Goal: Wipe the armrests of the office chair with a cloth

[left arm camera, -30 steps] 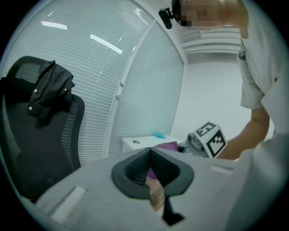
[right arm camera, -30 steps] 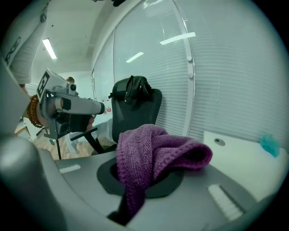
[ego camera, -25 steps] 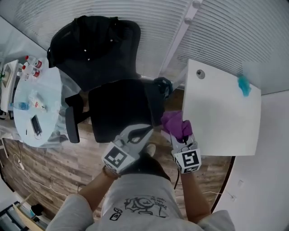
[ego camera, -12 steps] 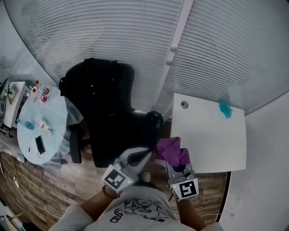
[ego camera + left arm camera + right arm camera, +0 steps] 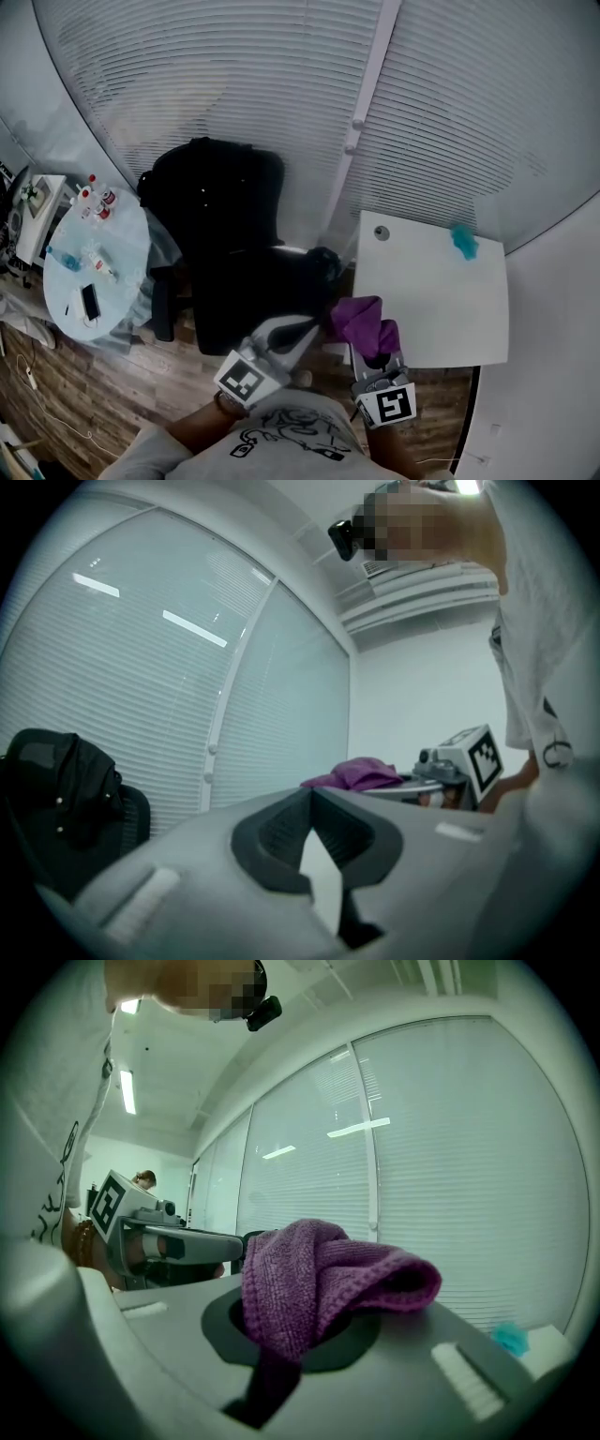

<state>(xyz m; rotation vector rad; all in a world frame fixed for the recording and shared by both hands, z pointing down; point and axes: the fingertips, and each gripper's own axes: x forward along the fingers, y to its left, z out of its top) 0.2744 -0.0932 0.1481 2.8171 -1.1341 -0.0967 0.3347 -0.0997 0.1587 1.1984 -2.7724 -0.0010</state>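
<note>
The cloth (image 5: 319,1274) is bunching in your right gripper (image 5: 302,1324), whose jaws are pinching it ready for wiping, off the near left corner of the desk (image 5: 441,300) beside the office chair (image 5: 234,272); your left gripper (image 5: 311,803) is idling, jaws pressed together on nothing.

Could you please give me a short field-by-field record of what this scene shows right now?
right tongs: shut on the purple cloth
left tongs: shut, holding nothing
office chair: black, in front of the person
armrest: cloth not touching it
white desk: right of the chair in the head view, small teal item near its far edge
round table: left of the chair
</note>
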